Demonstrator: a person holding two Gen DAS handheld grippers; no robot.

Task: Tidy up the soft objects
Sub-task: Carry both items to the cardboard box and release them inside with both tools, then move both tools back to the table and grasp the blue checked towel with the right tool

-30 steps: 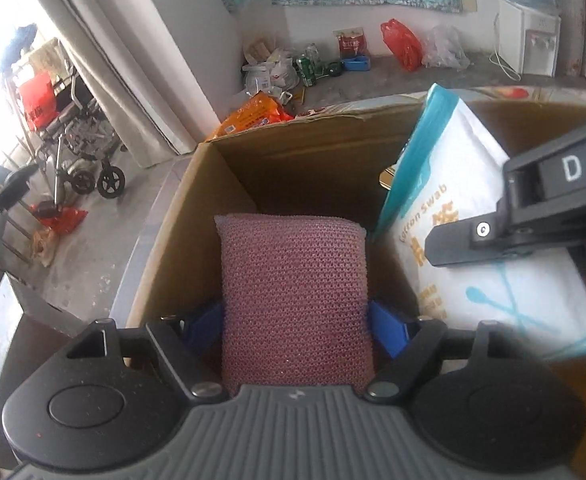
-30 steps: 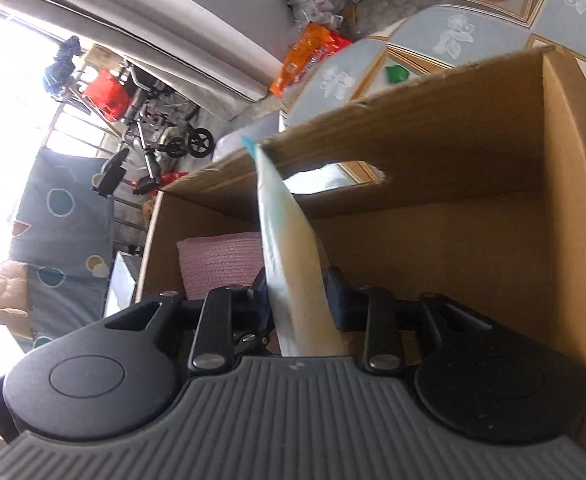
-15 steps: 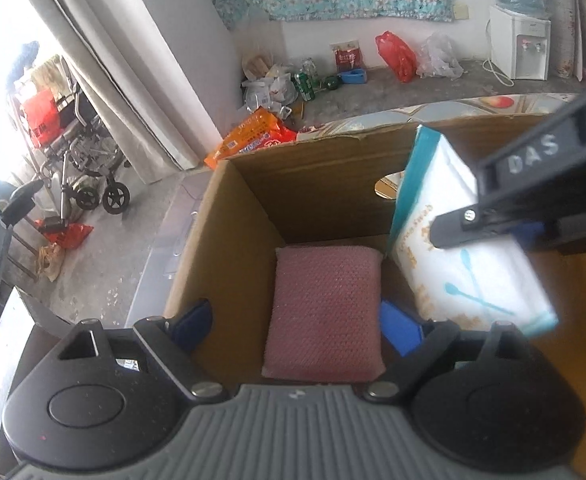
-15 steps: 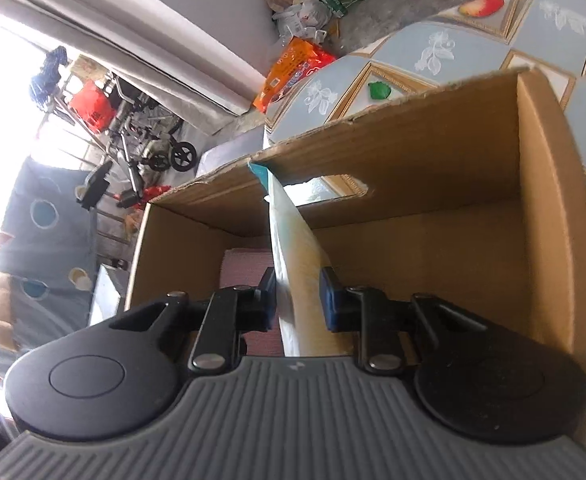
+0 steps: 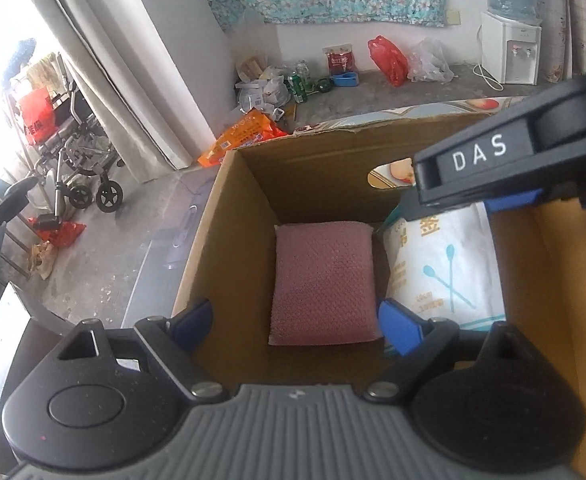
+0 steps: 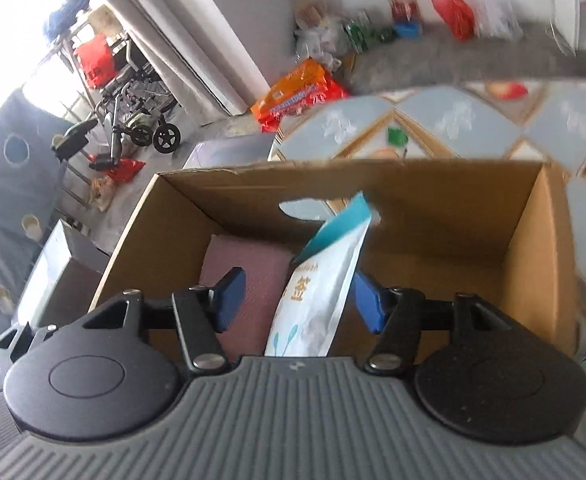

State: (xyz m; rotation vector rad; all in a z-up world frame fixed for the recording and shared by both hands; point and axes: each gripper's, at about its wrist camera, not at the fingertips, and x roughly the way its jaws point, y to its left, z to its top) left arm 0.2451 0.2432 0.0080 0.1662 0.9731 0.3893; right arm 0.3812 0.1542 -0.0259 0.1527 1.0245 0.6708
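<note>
Released since the earlier frames, the pink sponge (image 5: 324, 282) now lies flat on the floor of the cardboard box (image 5: 229, 216), at centre frame in the left wrist view, between and beyond the spread blue pads of the left gripper (image 5: 295, 326), which touch nothing. To its right, the white cotton swab bag (image 5: 443, 268) leans just beside the sponge. In the right wrist view, the right gripper (image 6: 299, 300) has just been opening: the bag (image 6: 325, 280) stands tilted between its pads at lower centre, no longer pinched, with a gap on the left side and the right pad close beside it.
</note>
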